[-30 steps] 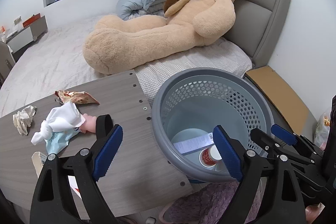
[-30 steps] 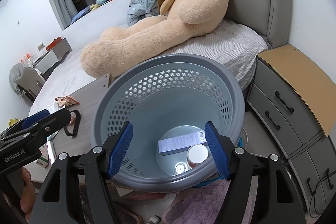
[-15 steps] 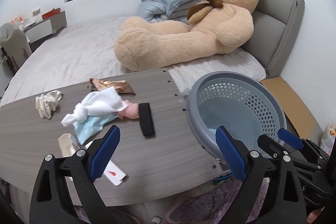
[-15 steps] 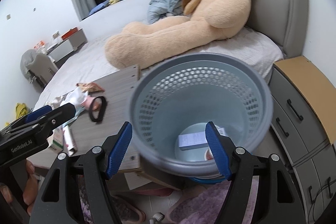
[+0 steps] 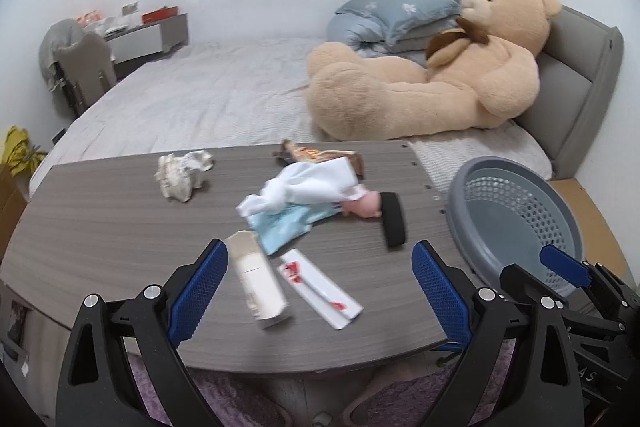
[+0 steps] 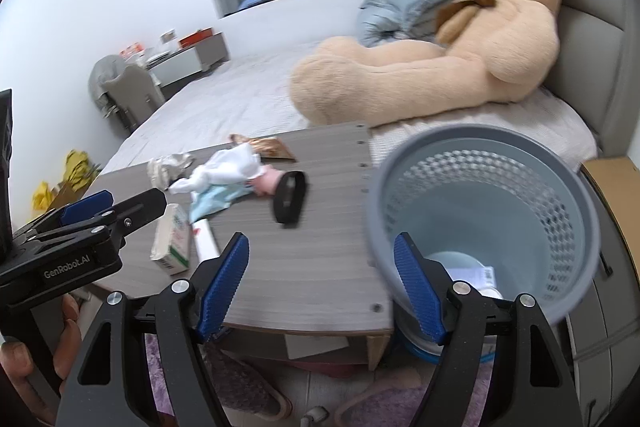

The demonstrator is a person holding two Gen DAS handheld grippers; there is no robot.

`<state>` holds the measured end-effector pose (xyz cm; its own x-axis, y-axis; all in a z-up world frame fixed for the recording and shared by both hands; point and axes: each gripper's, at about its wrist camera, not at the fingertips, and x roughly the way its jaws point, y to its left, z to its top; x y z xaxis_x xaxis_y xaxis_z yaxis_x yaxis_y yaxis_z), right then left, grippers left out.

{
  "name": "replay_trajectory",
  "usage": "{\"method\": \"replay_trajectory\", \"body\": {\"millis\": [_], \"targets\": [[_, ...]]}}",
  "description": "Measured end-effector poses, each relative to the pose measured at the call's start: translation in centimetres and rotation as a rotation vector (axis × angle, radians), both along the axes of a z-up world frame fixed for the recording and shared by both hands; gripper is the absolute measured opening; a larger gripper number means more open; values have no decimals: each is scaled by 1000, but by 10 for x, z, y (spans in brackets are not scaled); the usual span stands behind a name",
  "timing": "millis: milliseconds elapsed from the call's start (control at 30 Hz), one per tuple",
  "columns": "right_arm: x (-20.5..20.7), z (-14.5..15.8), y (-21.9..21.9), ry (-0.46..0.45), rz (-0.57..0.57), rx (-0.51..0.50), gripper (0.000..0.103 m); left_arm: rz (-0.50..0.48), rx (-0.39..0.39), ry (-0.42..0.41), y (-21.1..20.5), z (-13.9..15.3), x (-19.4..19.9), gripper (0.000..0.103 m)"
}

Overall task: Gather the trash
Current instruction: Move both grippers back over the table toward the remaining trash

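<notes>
A grey wooden table (image 5: pixel 100 227) carries trash: a crumpled paper ball (image 5: pixel 182 173), a brown snack wrapper (image 5: pixel 316 155), a white tissue (image 5: pixel 308 189) on a light blue packet (image 5: pixel 286 227), a pink item (image 5: pixel 362 207), a black band (image 5: pixel 394 223), a small white carton (image 5: pixel 258 281) and a flat white wrapper (image 5: pixel 320 287). A grey perforated bin (image 5: pixel 516 219) stands at the table's right end, with a box inside (image 6: pixel 476 273). My left gripper (image 5: pixel 320 287) is open and empty above the carton and flat wrapper. My right gripper (image 6: pixel 320 279) is open and empty at the table's near edge beside the bin (image 6: pixel 484 211).
A bed (image 5: pixel 208 103) with a big teddy bear (image 5: pixel 440 75) and blue pillows lies behind the table. A brown nightstand (image 6: pixel 616 187) stands right of the bin. Slippers and a purple rug (image 6: pixel 240 387) lie on the floor below.
Both grippers have swung left, away from over the bin toward the table. The trash on the table now fills the left wrist view. Both stay open and empty.
</notes>
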<state>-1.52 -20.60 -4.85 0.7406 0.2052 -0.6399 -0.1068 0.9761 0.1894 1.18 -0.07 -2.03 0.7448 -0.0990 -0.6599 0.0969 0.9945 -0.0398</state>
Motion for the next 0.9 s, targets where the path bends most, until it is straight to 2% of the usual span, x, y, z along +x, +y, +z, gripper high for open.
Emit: {"method": "replay_trajectory", "body": {"millis": [433, 900], "targets": [[22, -21, 69, 66, 191, -47, 72, 198, 33, 28, 85, -22, -5, 92], [63, -56, 119, 160, 285, -143, 72, 249, 16, 95, 115, -50, 7, 92]]}}
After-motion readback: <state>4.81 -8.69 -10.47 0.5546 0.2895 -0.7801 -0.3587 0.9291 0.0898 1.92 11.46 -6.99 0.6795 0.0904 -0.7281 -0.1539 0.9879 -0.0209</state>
